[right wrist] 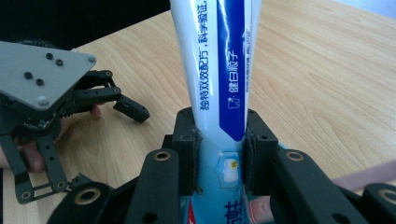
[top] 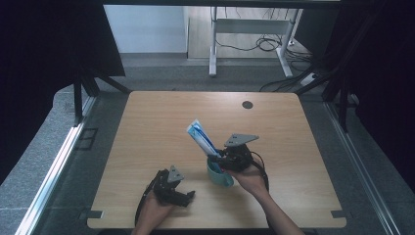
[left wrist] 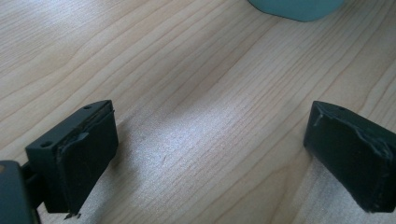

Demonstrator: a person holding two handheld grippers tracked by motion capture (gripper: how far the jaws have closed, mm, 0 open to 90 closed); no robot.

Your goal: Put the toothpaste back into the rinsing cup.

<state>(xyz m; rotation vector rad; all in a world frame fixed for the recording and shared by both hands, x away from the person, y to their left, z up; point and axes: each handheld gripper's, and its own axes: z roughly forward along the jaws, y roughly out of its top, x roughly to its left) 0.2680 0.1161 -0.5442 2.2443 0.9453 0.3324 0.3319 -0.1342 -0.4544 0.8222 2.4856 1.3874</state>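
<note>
A white and blue toothpaste tube [top: 201,137] [right wrist: 223,70] leans up and to the left out of a teal cup [top: 218,175] near the table's middle front. My right gripper [top: 219,157] [right wrist: 219,154] is shut on the tube's lower part, just above the cup's mouth. My left gripper [top: 187,197] [left wrist: 210,158] rests low at the front of the table, left of the cup, open with bare wood between its fingers. The cup's base [left wrist: 296,8] shows at the top edge of the left gripper view. The right gripper view also shows the left gripper [right wrist: 107,140] off to the left.
The wooden table [top: 161,127] has a dark round cable hole [top: 247,105] near its far edge. Beyond it stand a white desk frame [top: 249,39] and cables on the floor. Dark curtains hang at both sides.
</note>
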